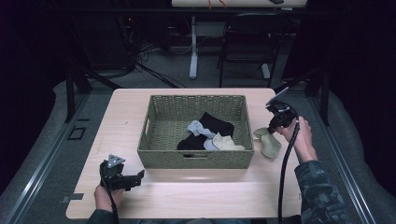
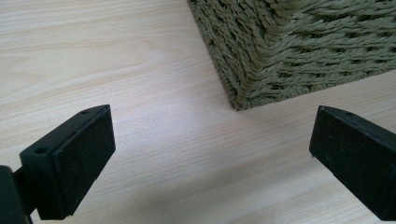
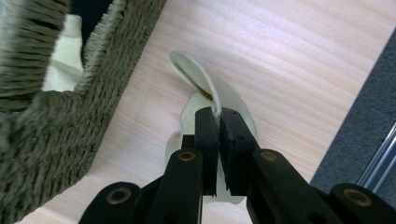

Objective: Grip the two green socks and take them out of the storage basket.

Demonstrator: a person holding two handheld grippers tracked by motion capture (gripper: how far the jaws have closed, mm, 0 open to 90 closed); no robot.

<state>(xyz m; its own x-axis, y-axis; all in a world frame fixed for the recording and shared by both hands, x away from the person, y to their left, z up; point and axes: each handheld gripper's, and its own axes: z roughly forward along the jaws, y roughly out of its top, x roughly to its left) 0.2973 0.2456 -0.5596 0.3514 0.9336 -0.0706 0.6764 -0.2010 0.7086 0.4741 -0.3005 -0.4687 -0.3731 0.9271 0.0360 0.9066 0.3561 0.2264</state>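
1 limp cream sock [image 3: 224, 93] in right claw [image 3: 219, 112]

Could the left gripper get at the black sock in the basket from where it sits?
Probably yes: the left gripper is open beside the open-topped basket, and the black sock lies uncovered, though the near wall means lifting over it.

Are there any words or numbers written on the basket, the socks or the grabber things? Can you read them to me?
None: no words, numbers or signs can be read anywhere.
The woven basket is plain.
The cream sock pinched in the right gripper has no label showing.
The left gripper has bare black pads.
The socks in the basket are too small to tell.
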